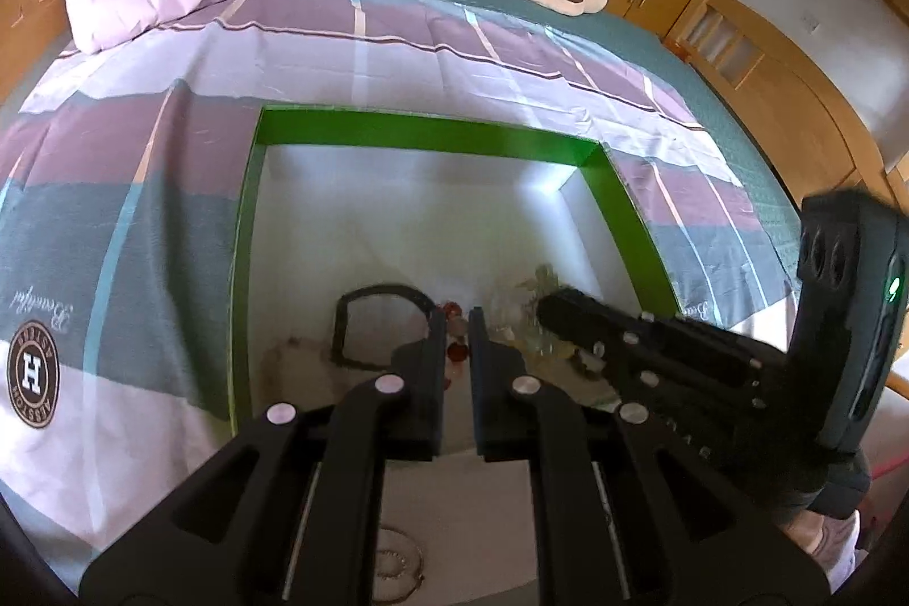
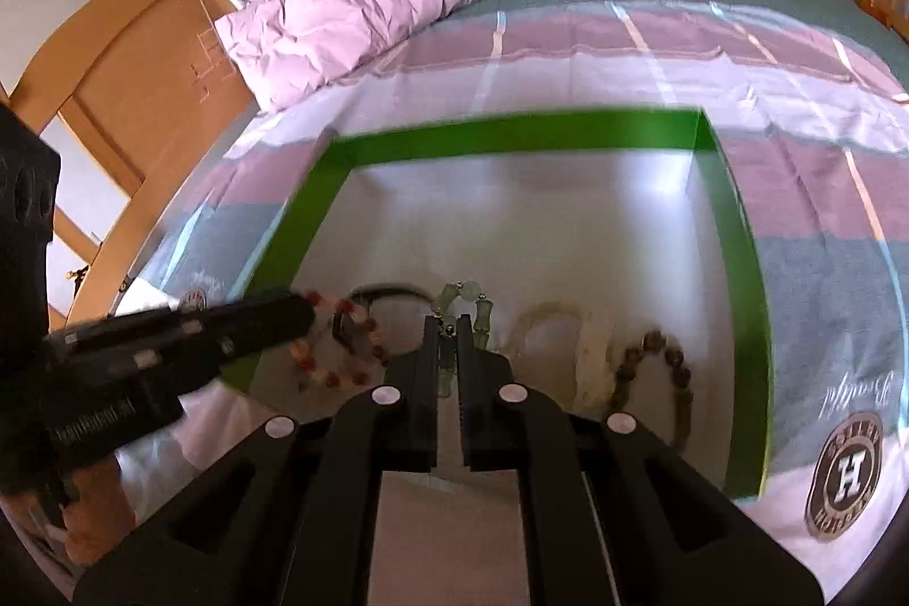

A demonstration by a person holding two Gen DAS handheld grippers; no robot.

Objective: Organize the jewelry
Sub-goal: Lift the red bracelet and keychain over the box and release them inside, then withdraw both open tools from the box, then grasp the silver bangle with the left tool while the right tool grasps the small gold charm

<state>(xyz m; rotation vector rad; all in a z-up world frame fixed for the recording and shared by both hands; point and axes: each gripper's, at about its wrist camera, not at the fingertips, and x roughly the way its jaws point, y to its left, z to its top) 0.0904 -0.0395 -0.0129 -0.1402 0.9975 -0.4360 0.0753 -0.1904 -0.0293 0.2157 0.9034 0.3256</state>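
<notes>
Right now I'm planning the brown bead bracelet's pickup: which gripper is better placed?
Right, probably. The brown bead bracelet lies just right of the right gripper, though it's shut on the green bead bracelet; the left gripper sits farther away.

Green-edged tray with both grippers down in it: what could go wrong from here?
1. The right gripper is shut on the pale green bracelet; lifting could drag the black band beside it.
2. The left gripper pinches the red bead bracelet right next to the right gripper, so they may collide.
</notes>
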